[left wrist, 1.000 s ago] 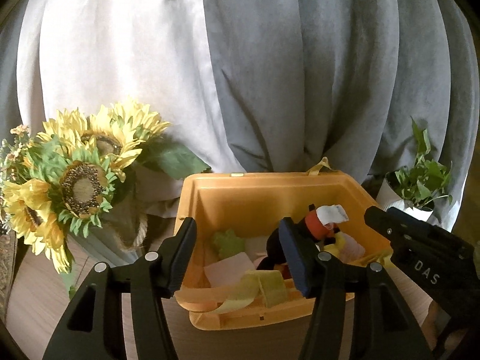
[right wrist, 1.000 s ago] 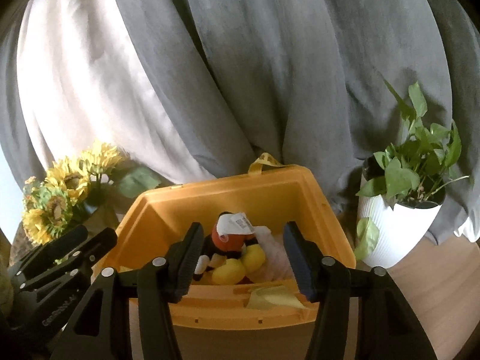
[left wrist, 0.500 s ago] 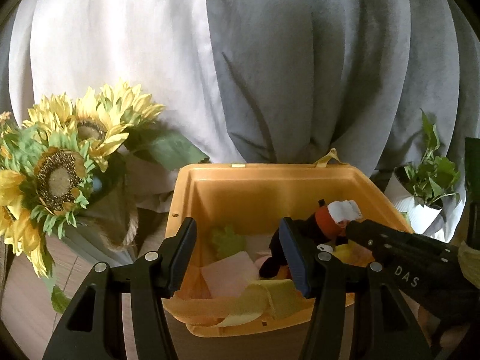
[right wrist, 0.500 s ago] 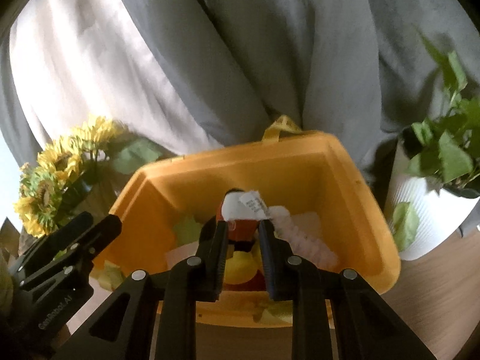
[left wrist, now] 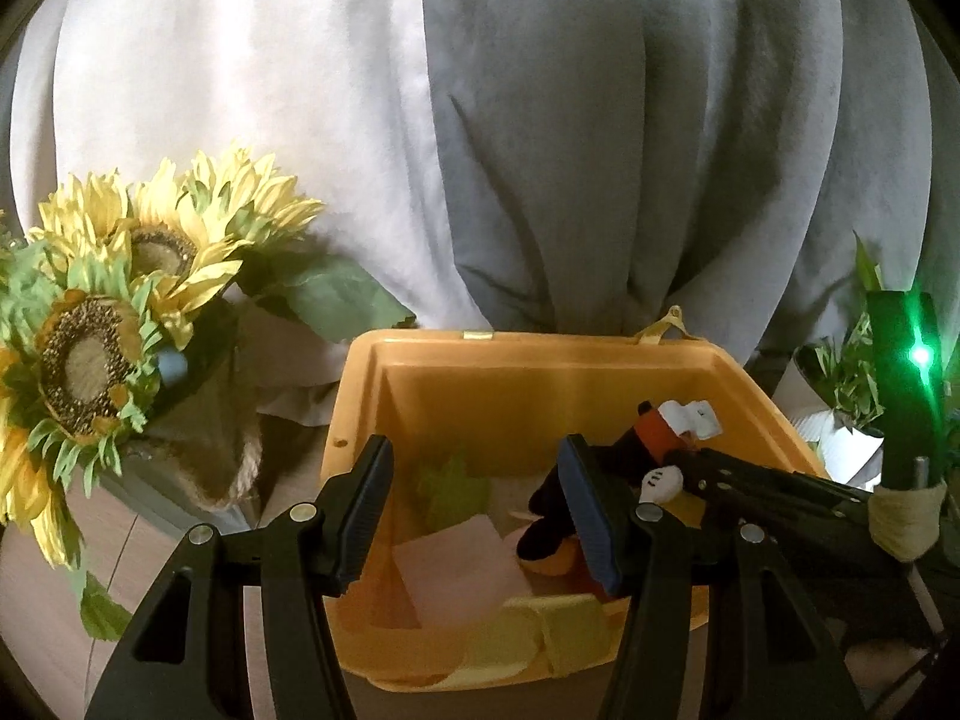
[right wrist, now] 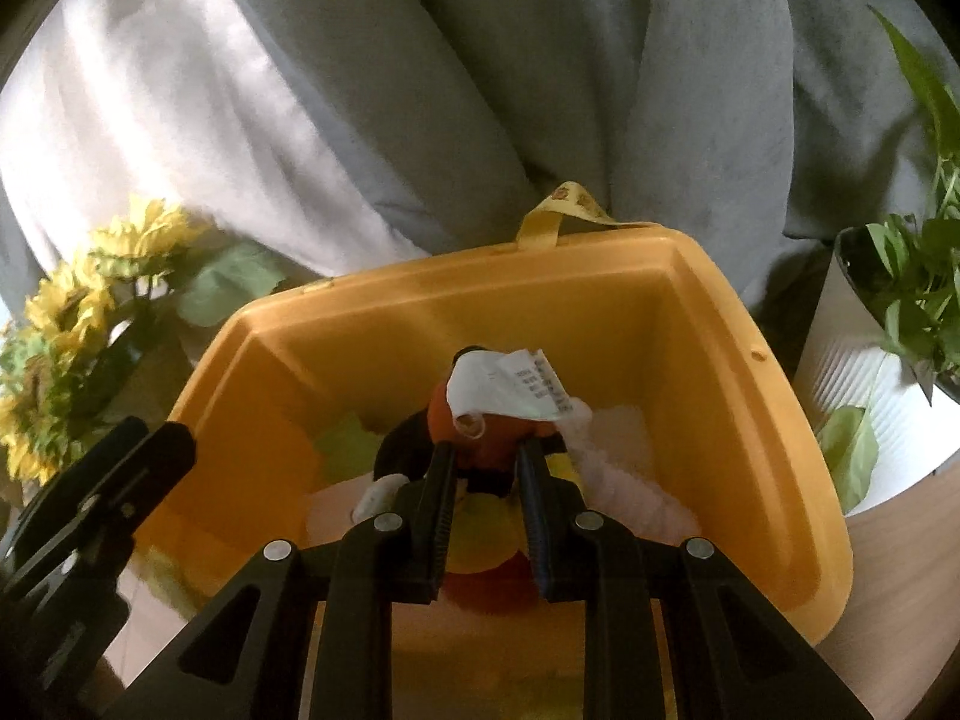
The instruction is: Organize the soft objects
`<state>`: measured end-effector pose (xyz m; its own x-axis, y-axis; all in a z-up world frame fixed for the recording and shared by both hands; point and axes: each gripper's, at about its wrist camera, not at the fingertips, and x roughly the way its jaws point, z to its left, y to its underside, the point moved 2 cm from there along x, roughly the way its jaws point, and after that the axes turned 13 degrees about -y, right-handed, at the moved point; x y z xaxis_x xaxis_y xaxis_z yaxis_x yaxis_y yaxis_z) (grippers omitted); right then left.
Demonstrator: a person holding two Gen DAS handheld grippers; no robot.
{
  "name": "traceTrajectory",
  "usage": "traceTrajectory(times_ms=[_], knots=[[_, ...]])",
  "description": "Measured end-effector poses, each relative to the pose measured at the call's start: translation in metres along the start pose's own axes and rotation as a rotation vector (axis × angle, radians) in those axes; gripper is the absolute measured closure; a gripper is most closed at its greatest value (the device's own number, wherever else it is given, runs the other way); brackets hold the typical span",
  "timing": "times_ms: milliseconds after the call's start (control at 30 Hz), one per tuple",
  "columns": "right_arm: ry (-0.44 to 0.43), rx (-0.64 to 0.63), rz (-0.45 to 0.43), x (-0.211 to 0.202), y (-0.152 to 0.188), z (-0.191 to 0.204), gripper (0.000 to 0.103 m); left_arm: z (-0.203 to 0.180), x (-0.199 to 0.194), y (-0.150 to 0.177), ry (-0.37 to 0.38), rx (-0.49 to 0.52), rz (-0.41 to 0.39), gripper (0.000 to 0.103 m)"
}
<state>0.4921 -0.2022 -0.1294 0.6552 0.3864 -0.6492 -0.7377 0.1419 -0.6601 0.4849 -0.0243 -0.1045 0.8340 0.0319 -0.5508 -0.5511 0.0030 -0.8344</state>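
Note:
An orange bin (left wrist: 540, 343) (right wrist: 600, 300) holds several soft items. Inside lie a pink cloth (left wrist: 456, 564), a yellow cloth (left wrist: 540, 630), a green piece (left wrist: 453, 483) and a white fuzzy piece (right wrist: 624, 480). My right gripper (right wrist: 486, 450) (left wrist: 678, 457) reaches down into the bin from the right. It is shut on a black, orange and yellow plush toy (right wrist: 480, 429) (left wrist: 651, 433) with a white tag (right wrist: 510, 384). My left gripper (left wrist: 474, 450) (right wrist: 90, 480) hovers over the bin's near left part, open, with nothing between its fingers.
A bunch of artificial sunflowers (left wrist: 120, 312) (right wrist: 66, 324) stands left of the bin. A white pot with a green plant (right wrist: 870, 384) (left wrist: 852, 372) stands to its right. Grey and white curtains (left wrist: 540, 120) hang close behind. The floor is wood.
My right gripper has dropped into the bin and closed on the plush toy. The left gripper has drifted a little nearer the bin, still open.

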Motion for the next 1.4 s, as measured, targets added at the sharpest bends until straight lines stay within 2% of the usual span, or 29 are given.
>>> traceTrajectory(times_ms=[167,267,500,800,833,1033,1100,1200,1267,1400], knots=[[0.004,0.043,-0.025,0.005,-0.009,-0.011,0.079,-0.004,0.004,-0.004,0.01,0.011,-0.007,0.046],[0.039,0.033,-0.052,0.005,-0.013,-0.014,0.072,-0.006,0.006,-0.005,0.01,0.016,-0.006,0.046],[0.046,0.016,-0.06,0.008,-0.018,-0.015,0.072,-0.004,0.005,-0.008,0.013,0.011,-0.007,0.046],[0.06,0.01,-0.12,-0.02,-0.013,-0.009,0.072,-0.005,-0.009,-0.01,0.007,0.022,-0.031,0.044],[0.077,0.006,-0.111,-0.02,-0.013,-0.009,0.072,-0.006,-0.011,-0.01,0.006,0.023,-0.034,0.044],[0.031,0.001,-0.046,-0.017,-0.009,-0.005,0.072,-0.003,-0.009,-0.01,0.01,0.012,-0.025,0.043],[-0.01,0.012,-0.011,-0.013,-0.006,-0.002,0.072,-0.001,-0.007,-0.01,0.009,0.006,-0.019,0.043],[-0.005,0.024,0.025,-0.009,-0.002,0.0,0.072,0.0,-0.007,-0.01,0.005,0.003,-0.02,0.043],[-0.019,0.043,-0.015,-0.018,0.0,-0.001,0.072,-0.001,-0.011,-0.009,0.011,0.009,-0.025,0.043],[0.025,-0.001,-0.084,-0.04,0.002,0.008,0.072,-0.003,-0.025,-0.008,0.014,0.014,-0.039,0.043]])
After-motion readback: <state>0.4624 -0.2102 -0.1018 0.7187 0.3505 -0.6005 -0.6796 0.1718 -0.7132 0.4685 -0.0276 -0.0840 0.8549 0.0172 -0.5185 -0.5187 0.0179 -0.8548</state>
